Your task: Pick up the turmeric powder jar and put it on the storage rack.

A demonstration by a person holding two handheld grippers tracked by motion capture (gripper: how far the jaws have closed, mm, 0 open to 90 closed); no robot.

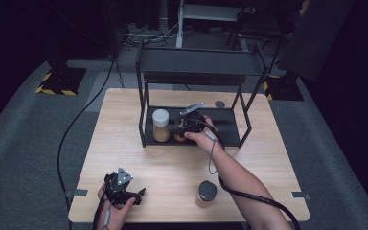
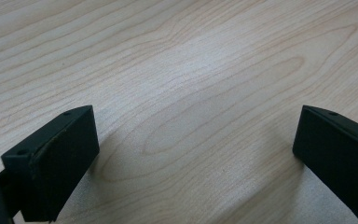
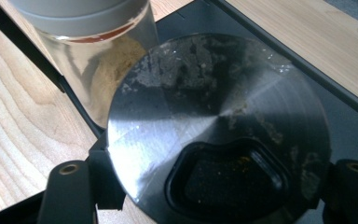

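Observation:
My right gripper (image 1: 183, 130) reaches into the lower shelf of a black metal rack (image 1: 226, 128) and is shut on a spice jar (image 1: 180, 136). In the right gripper view its jaws (image 3: 212, 189) sit on either side of the jar's round metal top (image 3: 214, 102), which is dusted with powder and has a black opening in it. Just left of that jar a glass jar with a white lid (image 1: 161, 125) (image 3: 88, 56), holding tan powder, stands on the same shelf. At the table's front left corner my left gripper (image 1: 140, 196) (image 2: 198, 140) rests open over bare wood.
A black round cap (image 1: 207, 190) lies on the wooden table (image 1: 124, 143) near the front edge, beside my right forearm. A small grey disc (image 1: 219, 104) lies behind the rack. The rack's top shelf (image 1: 196, 64) overhangs the jars. Cables trail off both grippers.

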